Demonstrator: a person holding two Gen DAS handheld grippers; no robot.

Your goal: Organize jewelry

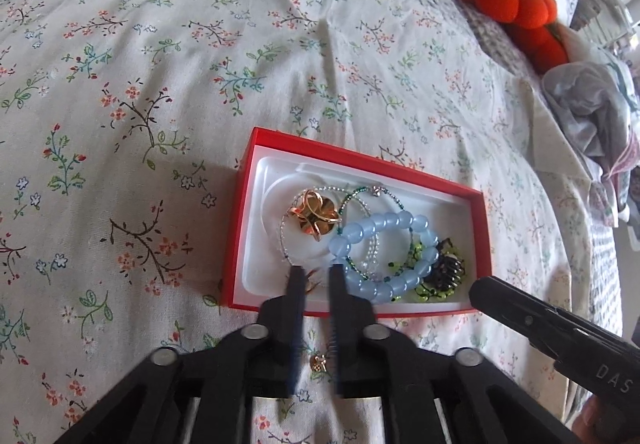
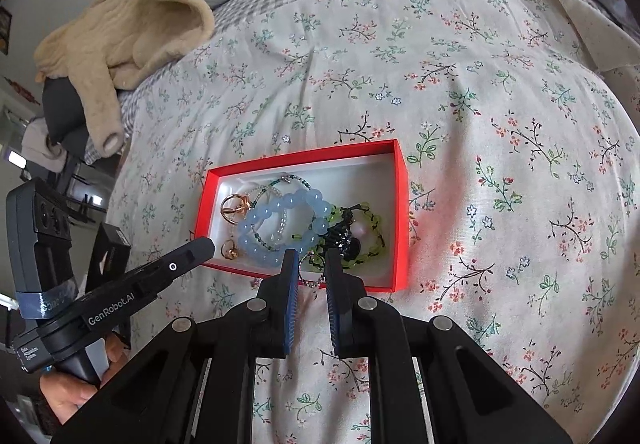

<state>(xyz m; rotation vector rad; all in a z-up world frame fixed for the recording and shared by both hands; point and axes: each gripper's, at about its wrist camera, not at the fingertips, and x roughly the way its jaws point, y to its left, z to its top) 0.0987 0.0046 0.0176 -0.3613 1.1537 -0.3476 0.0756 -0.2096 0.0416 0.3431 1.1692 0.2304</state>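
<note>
Your left gripper (image 1: 314, 276) and right gripper (image 2: 310, 262) both hover jaws apart at the near rim of the red box (image 1: 448, 186), the blue bead bracelet (image 1: 384, 244) lying just beyond their tips.

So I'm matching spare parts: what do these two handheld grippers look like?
Both are matte black plastic. The left gripper and right gripper have flat parallel fingers on linkage arms with round silver pivot pins; the right one's pads look blue. Side on, white lettering reads "GenRobot.AI" on the left and "DAS" on the right. A bare hand holds the left handle.
</note>
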